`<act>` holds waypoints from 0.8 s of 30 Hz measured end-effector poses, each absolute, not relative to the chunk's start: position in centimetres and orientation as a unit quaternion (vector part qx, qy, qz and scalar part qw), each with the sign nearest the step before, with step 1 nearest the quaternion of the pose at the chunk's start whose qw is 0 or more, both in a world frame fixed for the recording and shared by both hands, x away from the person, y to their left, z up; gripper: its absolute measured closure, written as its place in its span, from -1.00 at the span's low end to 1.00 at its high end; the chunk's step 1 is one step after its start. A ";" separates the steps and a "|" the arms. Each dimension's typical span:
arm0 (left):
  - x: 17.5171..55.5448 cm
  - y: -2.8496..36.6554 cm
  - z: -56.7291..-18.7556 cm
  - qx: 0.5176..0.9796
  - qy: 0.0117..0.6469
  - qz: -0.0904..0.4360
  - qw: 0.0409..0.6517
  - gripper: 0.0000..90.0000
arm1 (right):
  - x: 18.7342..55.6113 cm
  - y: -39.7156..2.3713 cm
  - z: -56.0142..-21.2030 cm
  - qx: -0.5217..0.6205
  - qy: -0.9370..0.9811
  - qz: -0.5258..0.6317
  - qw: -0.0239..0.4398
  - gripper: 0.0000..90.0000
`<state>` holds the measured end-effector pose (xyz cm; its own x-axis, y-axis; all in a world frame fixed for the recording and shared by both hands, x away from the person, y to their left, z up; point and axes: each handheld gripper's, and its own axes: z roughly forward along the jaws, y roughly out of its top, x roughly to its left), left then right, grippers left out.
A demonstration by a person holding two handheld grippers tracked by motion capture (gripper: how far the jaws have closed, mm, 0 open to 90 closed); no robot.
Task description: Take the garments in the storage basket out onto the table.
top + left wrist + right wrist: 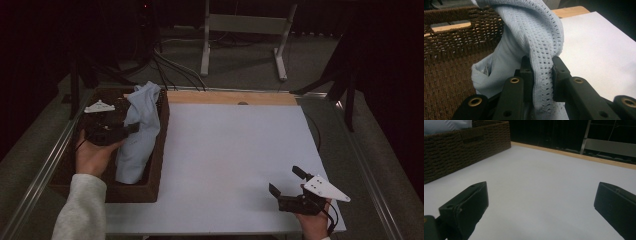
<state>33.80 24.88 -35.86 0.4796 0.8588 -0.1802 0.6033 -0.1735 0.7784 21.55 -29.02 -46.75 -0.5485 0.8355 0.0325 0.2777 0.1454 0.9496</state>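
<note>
Left gripper (131,128) is clamping a light blue knitted cloth (139,131) inside the brown wicker basket (161,145) at the table's left edge; in the left gripper view the jaws are pinching a fold of the cloth (541,50) tight between them, perforated weave bunching at the pads. Cloth is standing up in a hump above the basket rim, its lower end draping down inside toward the near wall, so it is partly raised but not out. Right gripper (287,184) is hovering low over the white table sheet (230,150) near the front right corner, jaws spread wide and holding nothing; the right gripper view is showing bare sheet (544,187) between them and the basket (461,152) well off to the side. Step in hand, as I judge it: pulling the cloth out of the basket. Next move is likely calling for lifting high enough that the trailing end clears the rim, then carrying it over the sheet, where the right gripper could be taking a free corner. Snagging on the wicker is the risk.
</note>
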 end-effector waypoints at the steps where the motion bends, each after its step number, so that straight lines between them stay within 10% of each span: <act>1: 33.8 24.8 -35.8 0.750 0.486 0.152 0.421 0.69 | 21.5 -29.0 -46.8 0.393 0.708 0.522 0.267 -1.00; 24: 33.7 23.9 -34.8 0.752 0.472 0.154 0.434 0.69 | 21.5 -29.0 -46.7 0.393 0.708 0.522 0.267 -1.00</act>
<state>33.75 23.95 -34.82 0.5063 0.8438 -0.1781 0.5764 -0.1775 0.7976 21.55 -29.01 -46.75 -0.5487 0.8354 0.0316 0.2773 0.1462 0.9496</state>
